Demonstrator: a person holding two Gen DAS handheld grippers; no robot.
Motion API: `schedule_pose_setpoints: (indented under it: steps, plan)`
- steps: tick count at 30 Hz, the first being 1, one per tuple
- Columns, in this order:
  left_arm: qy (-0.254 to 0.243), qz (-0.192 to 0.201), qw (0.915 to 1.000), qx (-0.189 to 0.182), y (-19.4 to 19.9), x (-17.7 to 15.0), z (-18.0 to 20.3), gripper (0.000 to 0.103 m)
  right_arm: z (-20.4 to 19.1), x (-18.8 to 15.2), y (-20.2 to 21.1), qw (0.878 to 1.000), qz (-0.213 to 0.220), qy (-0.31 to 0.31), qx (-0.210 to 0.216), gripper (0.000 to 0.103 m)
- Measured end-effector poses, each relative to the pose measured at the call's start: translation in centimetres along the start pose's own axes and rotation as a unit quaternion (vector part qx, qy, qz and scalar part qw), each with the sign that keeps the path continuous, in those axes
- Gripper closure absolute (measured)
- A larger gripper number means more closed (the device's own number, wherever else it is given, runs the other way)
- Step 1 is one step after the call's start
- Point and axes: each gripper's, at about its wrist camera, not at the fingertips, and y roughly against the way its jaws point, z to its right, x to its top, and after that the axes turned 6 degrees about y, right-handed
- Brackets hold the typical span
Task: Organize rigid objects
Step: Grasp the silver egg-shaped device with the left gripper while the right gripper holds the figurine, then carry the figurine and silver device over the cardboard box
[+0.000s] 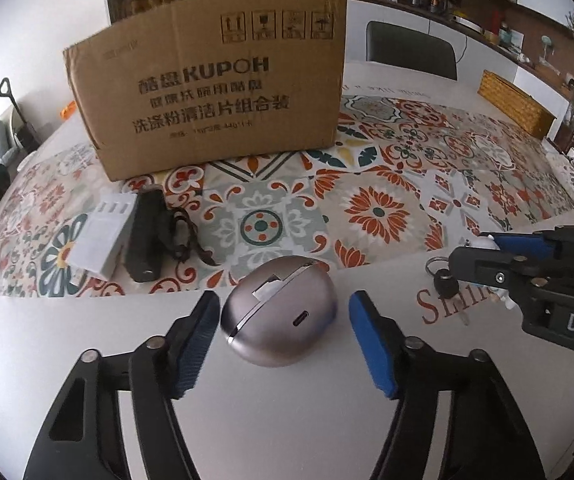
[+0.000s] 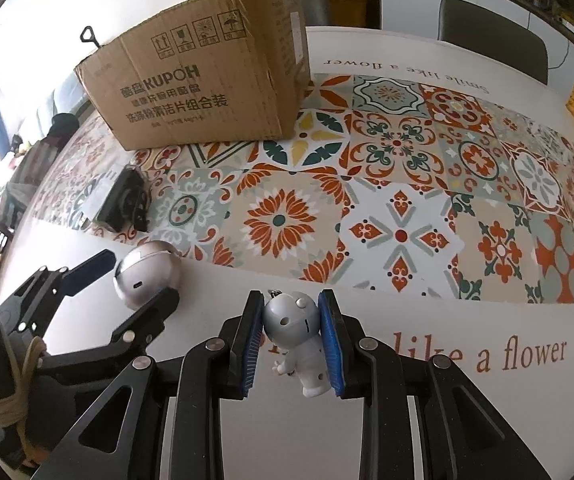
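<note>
A silver egg-shaped case (image 1: 279,320) lies on the white table edge between the blue pads of my left gripper (image 1: 285,302). The left pad is at the case's side and a gap remains at the right pad, so the gripper is open. The right wrist view shows the same case (image 2: 145,278) inside my left gripper (image 2: 139,276). My right gripper (image 2: 292,298) is shut on a small silver-and-white robot figurine (image 2: 293,332). In the left wrist view my right gripper (image 1: 473,246) is at the right, and a key ring (image 1: 433,268) with a black fob (image 1: 446,285) hangs below it.
A large cardboard box (image 1: 215,92) stands at the back on the patterned tablecloth (image 1: 379,208). A white box (image 1: 101,236) and a black device with a strap (image 1: 145,240) lie left of centre. A wicker basket (image 1: 515,102) sits far right, and a dark chair (image 1: 411,50) stands behind the table.
</note>
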Motion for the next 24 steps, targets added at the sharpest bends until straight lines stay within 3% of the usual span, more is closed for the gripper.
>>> schedule_pose_setpoints:
  steps: [16, 24]
  plan:
    - [-0.005, 0.004, 1.0000, -0.004, -1.1, -0.1, -0.6, 0.042, -0.5, -0.6, -1.0, 1.000, -0.011, -0.014, -0.003, 0.075]
    - [0.005, 0.017, 0.9998, -0.007, 0.6, 0.5, -1.3, 0.042, -0.9, -0.2, -0.7, 1.000, -0.003, -0.014, -0.003, 0.075]
